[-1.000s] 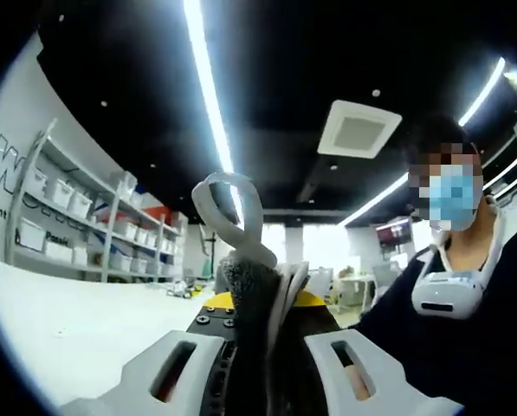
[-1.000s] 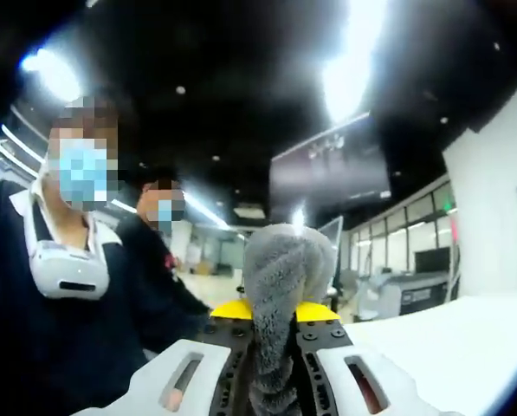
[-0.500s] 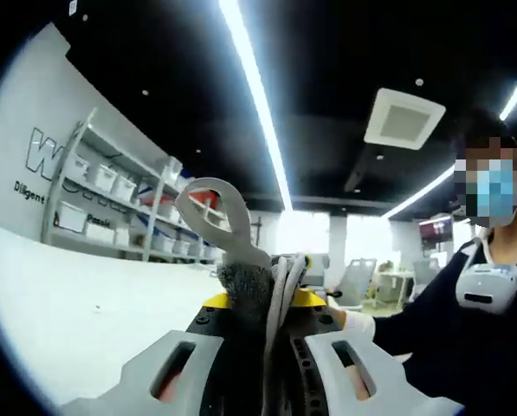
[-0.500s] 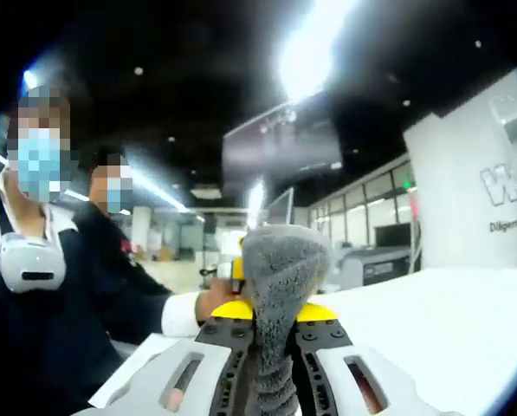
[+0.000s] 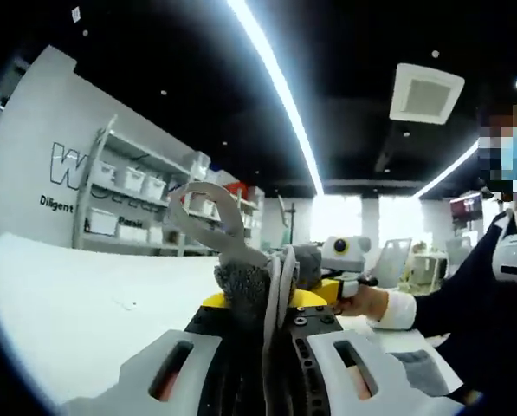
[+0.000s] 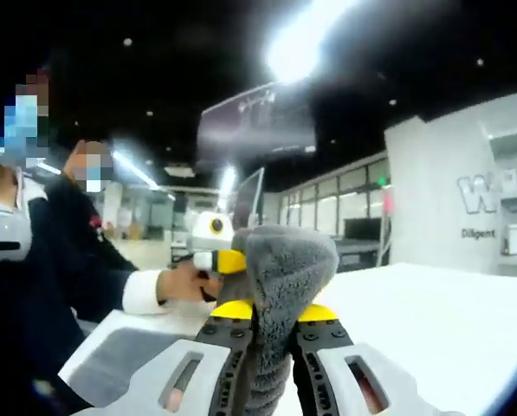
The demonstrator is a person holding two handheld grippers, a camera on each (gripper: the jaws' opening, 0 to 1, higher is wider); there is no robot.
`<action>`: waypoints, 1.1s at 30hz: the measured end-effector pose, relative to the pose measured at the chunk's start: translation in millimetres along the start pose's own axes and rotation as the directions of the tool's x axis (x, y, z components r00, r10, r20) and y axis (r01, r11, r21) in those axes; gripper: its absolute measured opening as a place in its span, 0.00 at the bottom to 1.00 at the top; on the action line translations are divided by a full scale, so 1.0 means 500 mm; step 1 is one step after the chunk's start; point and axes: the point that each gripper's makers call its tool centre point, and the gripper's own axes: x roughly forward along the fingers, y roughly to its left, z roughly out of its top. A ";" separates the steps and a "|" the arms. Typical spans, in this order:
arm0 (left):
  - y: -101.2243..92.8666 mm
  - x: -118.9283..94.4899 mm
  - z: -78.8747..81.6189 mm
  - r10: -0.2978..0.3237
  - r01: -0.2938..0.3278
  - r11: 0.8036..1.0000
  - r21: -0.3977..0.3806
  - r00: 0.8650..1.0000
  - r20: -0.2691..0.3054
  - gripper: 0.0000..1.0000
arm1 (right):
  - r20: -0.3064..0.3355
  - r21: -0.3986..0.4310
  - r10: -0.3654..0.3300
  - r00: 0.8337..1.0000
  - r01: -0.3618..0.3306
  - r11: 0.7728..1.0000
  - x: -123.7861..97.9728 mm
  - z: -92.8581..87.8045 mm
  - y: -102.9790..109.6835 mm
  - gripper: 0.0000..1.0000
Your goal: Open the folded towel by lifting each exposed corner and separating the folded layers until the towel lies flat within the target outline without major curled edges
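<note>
Both tools (image 5: 267,334) (image 6: 271,347) clamped on grey towel (image 6: 280,277), wall lettering "Diligent" (image 6: 479,233).

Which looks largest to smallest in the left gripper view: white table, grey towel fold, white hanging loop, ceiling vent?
1. White table
2. Grey fuzzy towel fold, though nearness to the camera inflates it
3. White fabric hanging loop and square ceiling vent: alike, unranked

The towel (image 6: 284,286) is grey, fuzzy, rough-napped cloth; its hanging loop (image 5: 208,217) is smooth tape. The white worktop (image 5: 76,303) looks matt and smooth.
</note>
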 end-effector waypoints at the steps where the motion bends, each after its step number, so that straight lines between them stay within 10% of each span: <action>1: 0.001 0.000 -0.001 0.001 -0.001 1.000 0.000 1.000 -0.001 0.12 | 0.000 0.001 -0.002 1.000 0.002 1.000 0.001 -0.001 -0.001 0.08; 33: 0.079 -0.014 -0.072 0.150 -0.146 0.988 0.038 0.980 -0.132 0.22 | -0.094 -0.015 -0.112 0.989 0.111 0.994 0.017 -0.082 -0.084 0.10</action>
